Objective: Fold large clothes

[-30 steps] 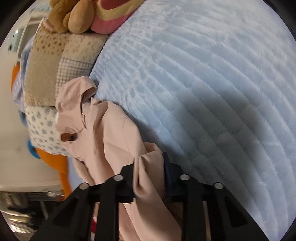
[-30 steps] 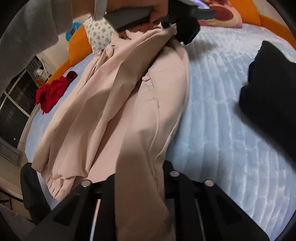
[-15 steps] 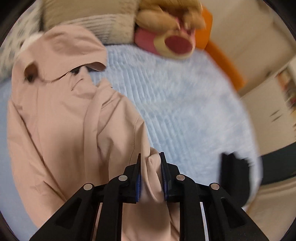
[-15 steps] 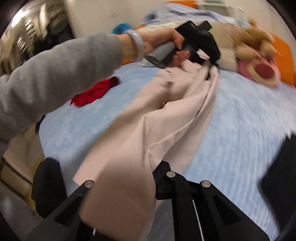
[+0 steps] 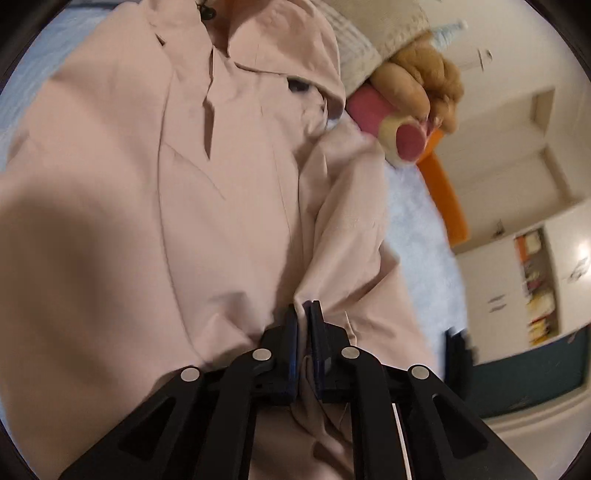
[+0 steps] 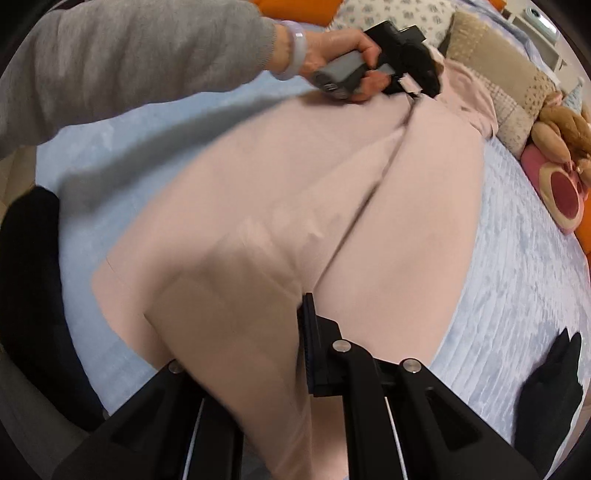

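1 pale pink hooded jacket (image 5: 155,192) is being held spread above the light blue quilted bed cover (image 6: 517,288) by 2 grippers. The left gripper (image 5: 303,314) is being kept clamped on a pinched fold of the jacket's fabric, its jaws having just been closing to a narrow gap with cloth between the blue pads. The right gripper (image 6: 301,306) is being kept closed on the jacket's near edge; 1 finger is being hidden under the draped cloth, and 1 ribbed pad is seen pressing against it. In the right wrist view, the left hand (image 6: 343,59) is being seen wrapped around its gripper's grey handle, reaching across the jacket in 1 grey sleeve (image 6: 129,55), with 1 pale bracelet (image 6: 297,50) at the wrist. The jacket's hood (image 5: 280,48) is being shown lying toward the pillows. 2 dark garments are being noted on the bed cover: 1 at its left edge (image 6: 33,295) and 1 at lower right (image 6: 550,398). 1 brown and pink plush toy (image 6: 561,162) is being seen beside 1 patchwork pillow (image 6: 506,88) and 1 floral pillow (image 6: 399,14). An orange bed edge (image 5: 447,192), white walls and 1 shelf unit (image 5: 535,284) are being recorded beyond.
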A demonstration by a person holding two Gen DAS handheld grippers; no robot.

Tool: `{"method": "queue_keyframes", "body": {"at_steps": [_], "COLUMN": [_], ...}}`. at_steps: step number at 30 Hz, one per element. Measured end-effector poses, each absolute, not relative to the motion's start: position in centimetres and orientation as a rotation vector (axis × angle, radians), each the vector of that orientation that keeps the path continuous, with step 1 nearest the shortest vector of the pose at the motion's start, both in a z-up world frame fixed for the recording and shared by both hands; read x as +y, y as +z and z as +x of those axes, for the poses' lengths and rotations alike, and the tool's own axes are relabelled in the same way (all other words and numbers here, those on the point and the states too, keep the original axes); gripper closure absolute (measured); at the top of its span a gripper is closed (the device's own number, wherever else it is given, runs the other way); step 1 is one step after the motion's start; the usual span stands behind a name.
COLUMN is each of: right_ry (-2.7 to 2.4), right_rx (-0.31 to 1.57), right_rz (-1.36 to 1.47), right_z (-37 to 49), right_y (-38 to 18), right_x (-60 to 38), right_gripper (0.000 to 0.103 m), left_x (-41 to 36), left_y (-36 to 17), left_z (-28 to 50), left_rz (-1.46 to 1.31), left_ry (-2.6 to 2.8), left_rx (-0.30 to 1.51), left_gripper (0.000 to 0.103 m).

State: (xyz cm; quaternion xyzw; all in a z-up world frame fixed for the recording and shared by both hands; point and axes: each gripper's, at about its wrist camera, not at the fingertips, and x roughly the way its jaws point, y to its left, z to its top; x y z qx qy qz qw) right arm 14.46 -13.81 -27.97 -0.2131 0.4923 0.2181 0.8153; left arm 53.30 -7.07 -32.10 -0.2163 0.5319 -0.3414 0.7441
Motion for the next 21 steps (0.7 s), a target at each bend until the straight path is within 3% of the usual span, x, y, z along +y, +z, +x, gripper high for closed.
{"method": "queue_keyframes", "body": {"at_steps": [4,7,8,10,11,16,17,18,21], "right_ry": [0.454,0.535,0.579,0.668,0.697,0.62,0.584,0.571,0.626], "right_rx": [1.104,1.082,1.083,1.073,1.025,0.886,0.857,0.835,0.849], "right_rz": [-0.404,-0.292,-0.222,-0.081,-0.03,-0.004,-0.013,-0.017,-0.021], "right_z": [13.9,12.9,12.4,11.4,10.6,11.3,12.0,13.0,15.3], "right_y": [-29.2,-27.8,-27.0,-25.4,-24.0,-20.3,-19.8,-19.4,-19.7], "right_x": [-16.1,-17.5,-18.3,-20.0,-21.0,-23.4,-23.5,-23.3,-21.7], "right_gripper": [0.092,0.088,0.082,0.05,0.047,0.048,0.048,0.05,0.052], "left_x": [-7.5,-7.6,-7.4,-6.9,-6.7,-7.5,-8.0,-8.6,-8.8], "left_y": [-31.5,-28.9,-28.0,-25.5,-24.0,-18.7,-18.4,-18.8,-23.5], "left_z": [53.5,52.6,52.1,50.7,49.7,42.6,41.1,39.1,33.7], "left_rz": [-0.438,-0.379,-0.365,-0.322,-0.306,-0.254,-0.237,-0.218,-0.226], "left_ry": [-0.721,-0.664,-0.658,-0.648,-0.677,-0.861,-0.884,-0.892,-0.833], "left_rx": [1.16,1.128,1.12,1.105,1.093,1.055,1.069,1.11,1.345], "left_gripper": [0.089,0.081,0.079,0.072,0.072,0.071,0.065,0.06,0.061]}}
